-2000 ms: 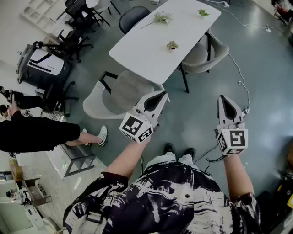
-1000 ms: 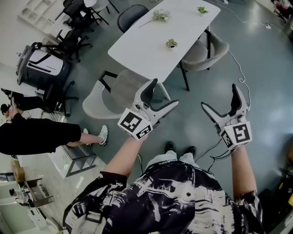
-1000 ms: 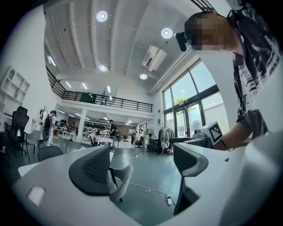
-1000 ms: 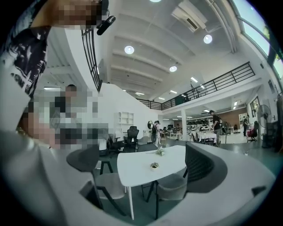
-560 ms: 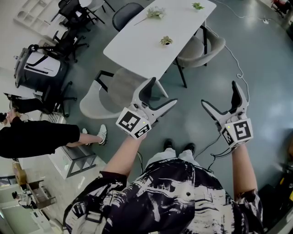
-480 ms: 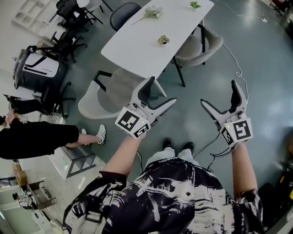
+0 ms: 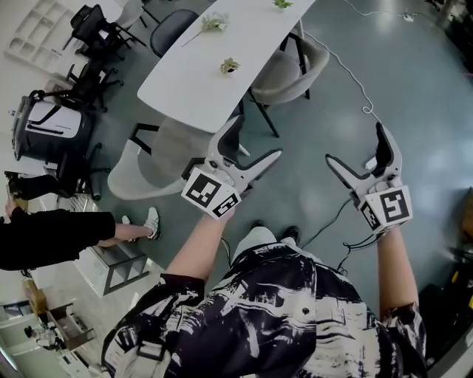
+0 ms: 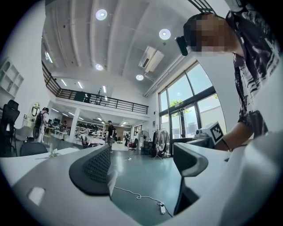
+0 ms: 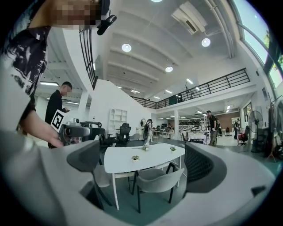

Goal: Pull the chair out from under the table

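Teal floor [image 7: 429,88], tall windows [image 8: 190,95], apparently a mezzanine [image 9: 212,86].

tabletop [image 7: 194,74]: white, long, rounded corners | on it: three small plant sprigs [image 7: 230,66] spaced along its length | floor [image 7: 310,177]: glossy grey-green | on it: grey chair [image 7: 284,70] at tabletop's side, pale chair [image 7: 144,168] at near end, thin white cable [image 7: 365,110]

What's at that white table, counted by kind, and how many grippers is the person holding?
Table: 1
Chairs: 3
Plants: 3
Grippers: 2
Total: 9
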`<move>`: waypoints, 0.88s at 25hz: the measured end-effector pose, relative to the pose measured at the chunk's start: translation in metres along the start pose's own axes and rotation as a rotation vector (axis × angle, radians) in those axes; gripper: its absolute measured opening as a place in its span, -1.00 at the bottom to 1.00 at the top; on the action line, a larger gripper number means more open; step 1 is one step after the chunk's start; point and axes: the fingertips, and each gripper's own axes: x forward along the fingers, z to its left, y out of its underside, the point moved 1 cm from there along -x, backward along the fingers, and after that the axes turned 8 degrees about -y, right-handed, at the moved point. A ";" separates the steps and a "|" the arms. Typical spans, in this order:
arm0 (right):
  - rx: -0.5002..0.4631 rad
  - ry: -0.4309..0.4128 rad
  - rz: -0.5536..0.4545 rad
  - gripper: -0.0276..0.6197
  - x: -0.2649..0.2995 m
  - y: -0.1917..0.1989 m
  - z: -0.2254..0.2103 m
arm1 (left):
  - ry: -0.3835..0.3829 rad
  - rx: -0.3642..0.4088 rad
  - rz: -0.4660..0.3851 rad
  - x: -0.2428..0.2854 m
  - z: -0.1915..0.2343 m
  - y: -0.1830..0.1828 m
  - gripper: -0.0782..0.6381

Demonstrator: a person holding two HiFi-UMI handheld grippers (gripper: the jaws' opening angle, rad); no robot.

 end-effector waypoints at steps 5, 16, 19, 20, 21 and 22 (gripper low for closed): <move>0.001 0.054 0.001 0.78 -0.030 0.002 -0.044 | 0.063 0.004 0.025 0.047 -0.026 0.008 0.40; -0.006 0.187 0.040 0.78 -0.053 0.036 -0.201 | 0.189 -0.025 0.008 0.227 -0.035 0.044 0.40; -0.007 0.175 0.064 0.78 -0.028 0.035 -0.263 | 0.171 -0.053 -0.003 0.290 -0.012 0.047 0.40; -0.009 0.169 0.068 0.78 -0.015 0.034 -0.283 | 0.166 -0.060 0.000 0.309 -0.001 0.050 0.40; -0.013 0.161 0.070 0.78 -0.001 0.032 -0.302 | 0.162 -0.063 0.005 0.325 0.010 0.052 0.40; -0.021 0.150 0.069 0.78 0.014 0.029 -0.319 | 0.157 -0.062 0.009 0.339 0.022 0.053 0.40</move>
